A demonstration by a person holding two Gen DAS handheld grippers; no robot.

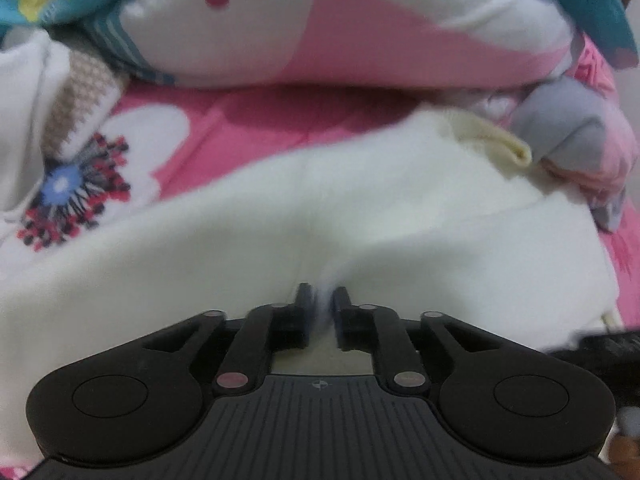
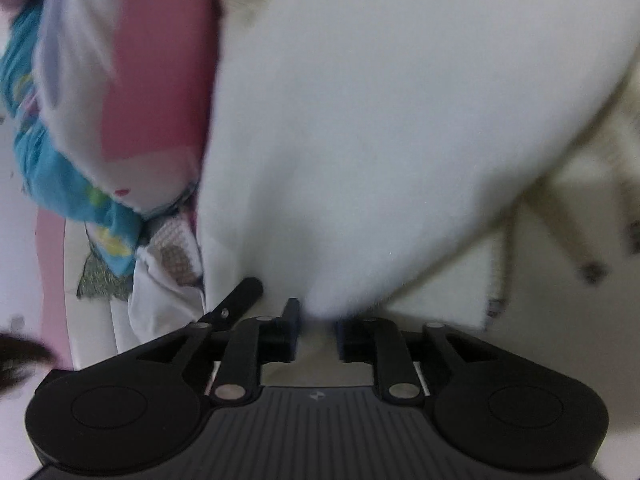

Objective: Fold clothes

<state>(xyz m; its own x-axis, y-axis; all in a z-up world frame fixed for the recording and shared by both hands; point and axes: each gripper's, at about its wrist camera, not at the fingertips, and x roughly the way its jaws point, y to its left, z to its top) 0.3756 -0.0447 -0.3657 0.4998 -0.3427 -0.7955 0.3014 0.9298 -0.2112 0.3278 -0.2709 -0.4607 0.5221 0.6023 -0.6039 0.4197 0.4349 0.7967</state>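
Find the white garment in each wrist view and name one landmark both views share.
Left wrist: the white garment fills the middle and lower picture, spread over the pink sheet.
Right wrist: it fills the centre and upper right, hanging.
Shared landmark: the pink-and-white pillow.

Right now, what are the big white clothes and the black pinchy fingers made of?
White garment: looks like soft, fuzzy fleece or knit, matte, draping in folds; blur leaves it open. Left hand-held gripper fingers: probably hard black plastic, smooth, slightly shiny.

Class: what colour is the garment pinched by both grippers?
Cream-white garment, plain; clearest in the left wrist view.
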